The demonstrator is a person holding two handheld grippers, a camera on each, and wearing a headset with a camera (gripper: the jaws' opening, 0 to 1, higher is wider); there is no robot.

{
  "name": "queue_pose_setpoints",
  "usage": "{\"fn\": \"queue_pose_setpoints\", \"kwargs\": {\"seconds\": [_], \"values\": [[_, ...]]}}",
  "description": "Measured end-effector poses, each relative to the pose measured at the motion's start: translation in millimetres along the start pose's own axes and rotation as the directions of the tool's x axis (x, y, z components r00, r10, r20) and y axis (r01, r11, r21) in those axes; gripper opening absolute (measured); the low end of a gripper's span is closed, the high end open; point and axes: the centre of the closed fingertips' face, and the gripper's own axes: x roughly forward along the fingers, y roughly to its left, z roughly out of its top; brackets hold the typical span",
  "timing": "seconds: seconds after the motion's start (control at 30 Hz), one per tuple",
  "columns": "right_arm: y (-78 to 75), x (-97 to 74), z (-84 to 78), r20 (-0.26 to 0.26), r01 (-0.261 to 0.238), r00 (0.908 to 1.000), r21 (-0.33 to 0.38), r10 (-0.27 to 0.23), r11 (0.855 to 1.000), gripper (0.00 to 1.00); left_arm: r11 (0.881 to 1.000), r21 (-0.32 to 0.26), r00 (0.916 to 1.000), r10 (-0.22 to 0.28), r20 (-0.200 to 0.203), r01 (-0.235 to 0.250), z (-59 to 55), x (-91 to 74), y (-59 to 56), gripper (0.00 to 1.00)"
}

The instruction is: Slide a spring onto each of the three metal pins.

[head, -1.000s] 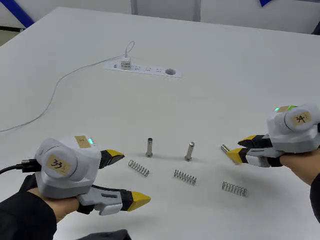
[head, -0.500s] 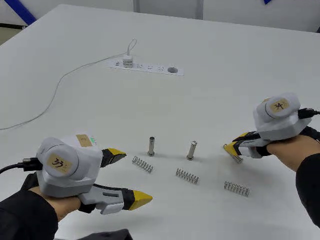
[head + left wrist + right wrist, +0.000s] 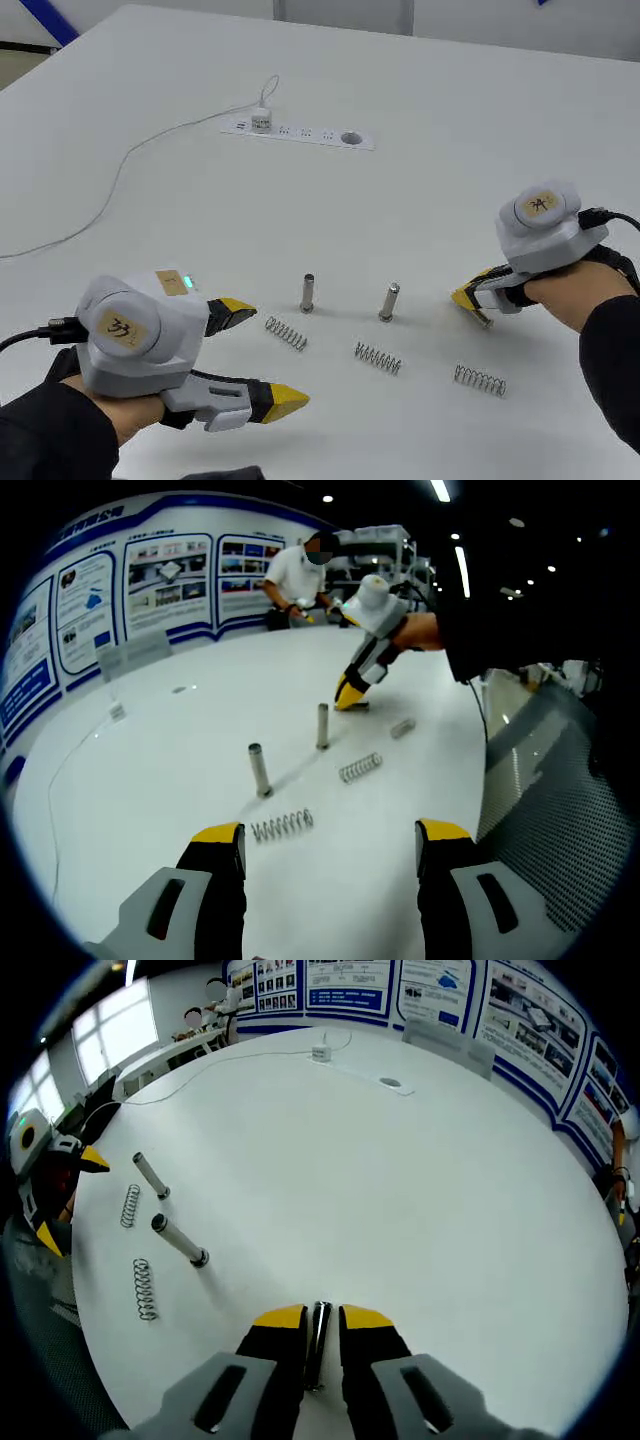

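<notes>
We see the right gripper [image 3: 468, 300] clamped tight on one metal pin [image 3: 318, 1345], low over the white table [image 3: 430, 180], right of the other two pins [image 3: 307, 292], which stand upright and apart. Our left gripper [image 3: 268, 355] is spread wide and holds nothing, just left of the three springs [image 3: 286, 333] lying in a row before the pins. Bare tabletop runs back to the power strip [image 3: 300, 133].

- Your white worktop [image 3: 450, 130] carries a power strip [image 3: 300, 132], its cable [image 3: 120, 170] trailing to your left.
- Two pins [image 3: 308, 293] stand upright near you.
- Three springs [image 3: 378, 358] lie flat in a row, nearer still.
</notes>
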Motion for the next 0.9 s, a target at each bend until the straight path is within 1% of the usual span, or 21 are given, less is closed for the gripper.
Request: {"fn": "queue_pose_setpoints", "kwargs": {"seconds": [0.13,0.23,0.33,0.53,0.73,0.9], "values": [[-1.6,3.5,-1.1,-0.021,-0.002,0.9998,0.009,0.002,1.0,0.12,1.0,-0.004,1.0,0.003,0.002,-0.003,0.0,-0.4,0.9,0.71],[-0.1,5.0,-2.7,-0.042,-0.01,0.9991,0.022,0.011,1.0,0.1,1.0,-0.006,1.0,0.005,0.005,-0.005,0.3,-0.8,1.2,0.71],[0.6,5.9,-4.2,-0.057,-0.012,0.9983,0.028,0.013,1.0,0.1,1.0,-0.007,1.0,0.005,0.005,-0.005,0.2,-0.9,1.7,0.71],[1.4,6.6,-5.1,-0.069,-0.012,0.9975,0.029,0.014,0.999,0.1,1.0,-0.008,1.0,0.004,0.004,-0.004,0.1,-0.7,1.2,0.71],[3.6,7.0,-4.5,-0.088,0.004,0.9961,-0.009,-0.005,1.0,0.1,1.0,-0.008,1.0,0.0,0.002,0.0,-0.4,0.1,0.2,0.71],[2.2,6.5,-4.4,-0.098,0.007,0.9951,-0.02,-0.009,1.0,0.09,1.0,-0.009,1.0,0.001,0.003,-0.001,-0.4,0.1,0.6,0.71]]}}
